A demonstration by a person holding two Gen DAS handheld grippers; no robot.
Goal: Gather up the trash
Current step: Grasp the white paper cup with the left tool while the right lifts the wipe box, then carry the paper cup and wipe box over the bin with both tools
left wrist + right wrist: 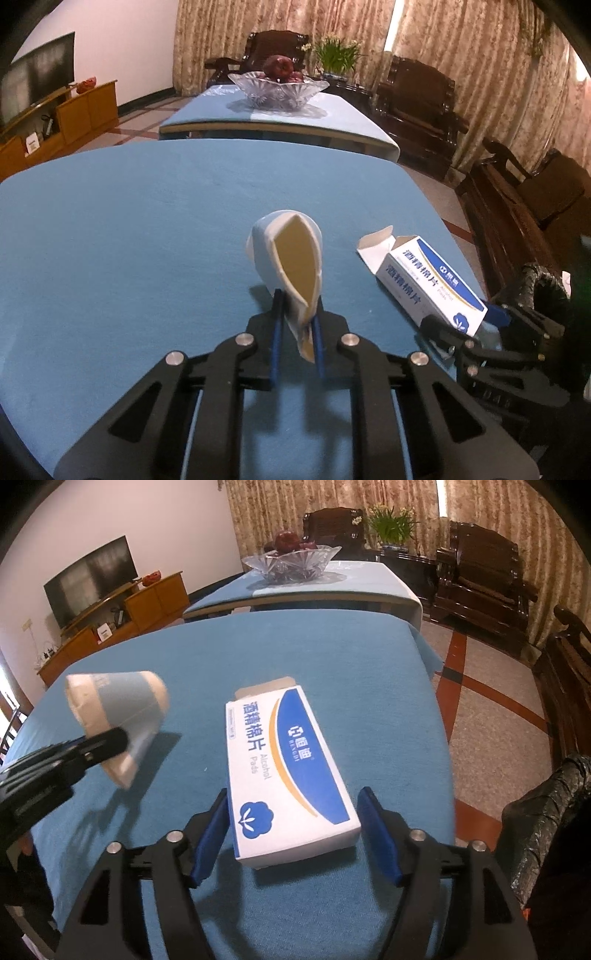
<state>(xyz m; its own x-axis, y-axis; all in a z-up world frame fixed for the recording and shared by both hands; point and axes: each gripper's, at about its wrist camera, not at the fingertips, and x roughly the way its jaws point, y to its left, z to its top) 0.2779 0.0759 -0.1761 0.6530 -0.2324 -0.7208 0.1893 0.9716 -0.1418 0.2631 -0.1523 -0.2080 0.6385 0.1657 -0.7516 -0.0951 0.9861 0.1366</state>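
My left gripper (297,314) is shut on a squashed paper cup (291,254), white and pale blue, and holds it above the blue tablecloth (129,221). The cup also shows in the right wrist view (118,716), held by the left gripper (110,744) at the left. A white and blue alcohol pads box (288,771) with its far flap open sits between the fingers of my right gripper (295,830). The jaws stand wide on either side of the box with small gaps. In the left wrist view the box (432,284) lies at the right, with the right gripper (480,332) at its near end.
A black trash bag (546,812) hangs at the table's right edge. A second blue table (277,122) behind holds a glass fruit bowl (279,88). Dark wooden chairs (417,107) stand to the right, a TV cabinet (110,627) to the left.
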